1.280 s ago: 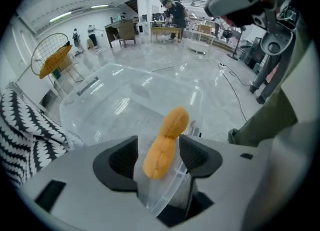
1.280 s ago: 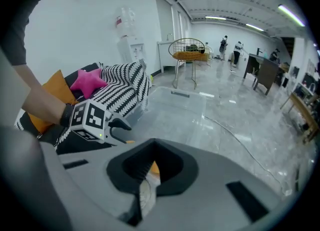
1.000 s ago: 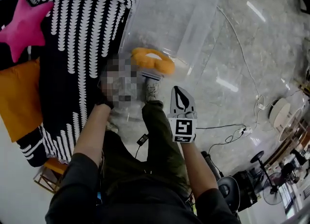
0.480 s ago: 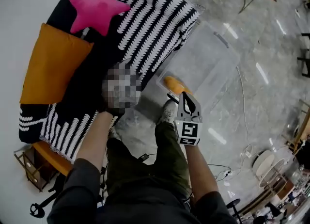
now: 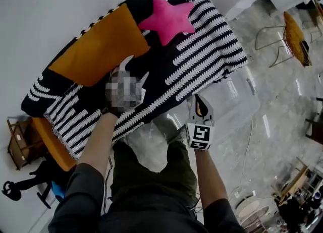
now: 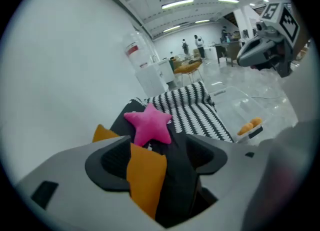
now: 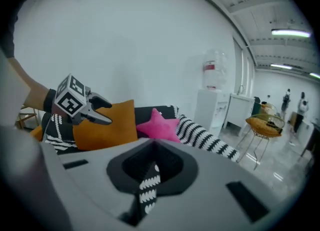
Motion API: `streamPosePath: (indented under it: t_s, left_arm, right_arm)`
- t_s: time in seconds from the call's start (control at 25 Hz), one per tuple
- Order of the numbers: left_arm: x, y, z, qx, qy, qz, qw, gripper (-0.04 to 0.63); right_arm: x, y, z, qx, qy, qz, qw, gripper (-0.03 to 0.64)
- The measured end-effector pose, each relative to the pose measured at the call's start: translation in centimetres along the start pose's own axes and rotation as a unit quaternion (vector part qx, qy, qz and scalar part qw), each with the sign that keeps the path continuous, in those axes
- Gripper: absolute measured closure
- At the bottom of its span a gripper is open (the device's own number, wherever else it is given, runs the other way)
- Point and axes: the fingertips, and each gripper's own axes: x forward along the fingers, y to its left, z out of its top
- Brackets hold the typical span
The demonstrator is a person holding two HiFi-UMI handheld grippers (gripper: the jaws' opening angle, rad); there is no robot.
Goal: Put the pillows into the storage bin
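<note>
An orange square pillow [image 5: 101, 45] and a pink star pillow [image 5: 169, 17] lie on a sofa covered by a black-and-white striped throw [image 5: 202, 60]. My left gripper [image 5: 133, 70] hovers over the throw just below the orange pillow. Its jaws are open, have just been opening, and hold nothing. My right gripper [image 5: 200, 101] is shut and empty above the clear storage bin [image 5: 251, 83], which stands on the floor against the sofa. In the left gripper view a small orange pillow [image 6: 249, 125] lies in the bin [image 6: 260, 102].
A wooden side table [image 5: 17, 141] stands at the sofa's left end. A wire chair with an orange cushion [image 5: 295, 30] is on the marble floor at the right. A cable [image 5: 247, 146] trails past the bin. A water dispenser [image 7: 212, 75] stands by the wall.
The head view has swung from the bin up to the sofa. Both grippers have lifted away from the bin toward the sofa. The small orange pillow has dropped out of the head view.
</note>
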Motion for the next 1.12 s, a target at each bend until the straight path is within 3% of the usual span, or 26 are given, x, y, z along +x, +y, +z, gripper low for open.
streamPosePath:
  t_s: [0.2, 0.56, 0.84, 1.12]
  left_arm:
    - [-5.0, 8.2, -5.7, -0.064, 0.011, 0.066, 0.9957, 0.244]
    - [-13.4, 18.0, -16.7, -0.119, 0.040, 0.132, 0.9833, 0.241]
    - [-14.3, 21.1, -20.0, -0.118, 0.050, 0.132, 0.9829, 0.222]
    - [-11.3, 24.1, -21.8, -0.100, 0.062, 0.110, 0.9871, 0.197]
  right_arm:
    - [3.6, 8.4, 5.6, -0.044, -0.020, 0.067, 0.997, 0.617]
    - [7.0, 23.8, 11.0, -0.092, -0.038, 0.154, 0.983, 0.617]
    - [8.6, 30.1, 12.8, -0.110, -0.044, 0.187, 0.975, 0.617]
    - [12.0, 32.6, 14.1, -0.109, -0.045, 0.190, 0.975, 0.617]
